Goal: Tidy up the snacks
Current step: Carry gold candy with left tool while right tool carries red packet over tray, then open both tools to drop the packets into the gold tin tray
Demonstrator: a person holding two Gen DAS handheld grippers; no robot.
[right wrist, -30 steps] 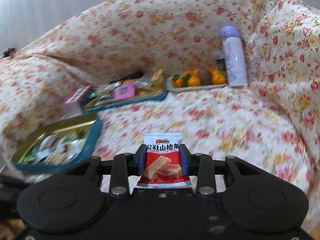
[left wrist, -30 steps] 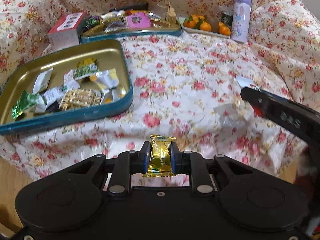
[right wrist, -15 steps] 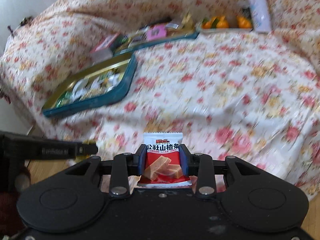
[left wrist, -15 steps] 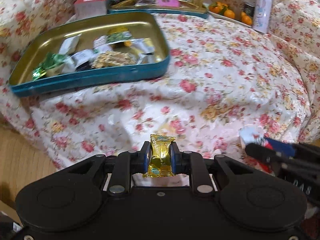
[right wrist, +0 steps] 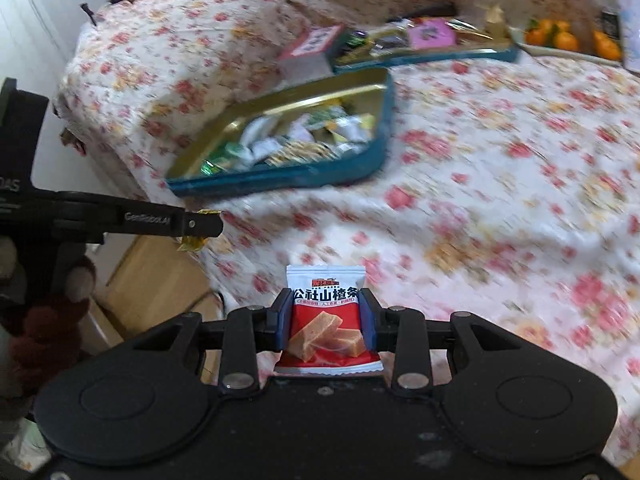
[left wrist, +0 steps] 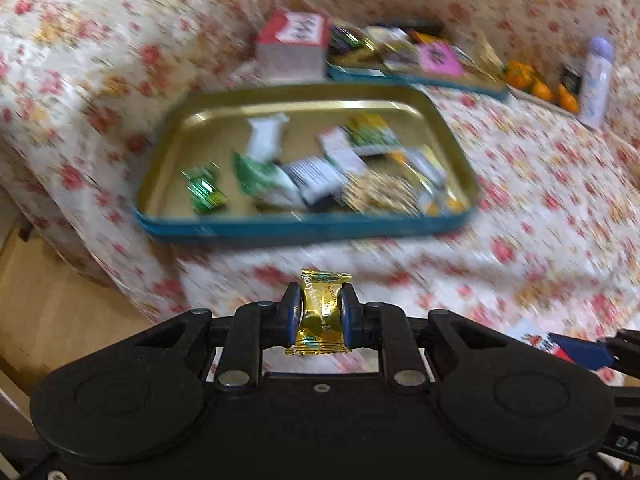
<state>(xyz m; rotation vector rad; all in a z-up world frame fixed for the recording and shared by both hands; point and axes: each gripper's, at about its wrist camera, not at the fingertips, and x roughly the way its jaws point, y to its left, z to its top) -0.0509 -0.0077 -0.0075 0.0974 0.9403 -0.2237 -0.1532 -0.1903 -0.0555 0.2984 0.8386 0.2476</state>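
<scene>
My left gripper (left wrist: 320,314) is shut on a gold-wrapped candy (left wrist: 321,312), held off the sofa's front edge. My right gripper (right wrist: 324,320) is shut on a red and white hawthorn snack packet (right wrist: 326,316). A teal tin tray with a gold inside (left wrist: 192,120) holds several wrapped snacks and lies ahead on the flowered sofa; it also shows in the right wrist view (right wrist: 360,164). The left gripper (right wrist: 192,224) with the candy shows at the left of the right wrist view. The right gripper's tip (left wrist: 580,350) shows at the lower right of the left wrist view.
A second teal tray (left wrist: 420,76) with mixed snacks lies behind. A red-topped box (left wrist: 292,48) stands beside it. A plate of oranges (left wrist: 540,88) and a lilac bottle (left wrist: 598,80) stand at the back right. Wooden floor (left wrist: 60,312) lies below left.
Both views have swung left and the tin tray now sits more centred and closer. Both grippers keep their snacks.
</scene>
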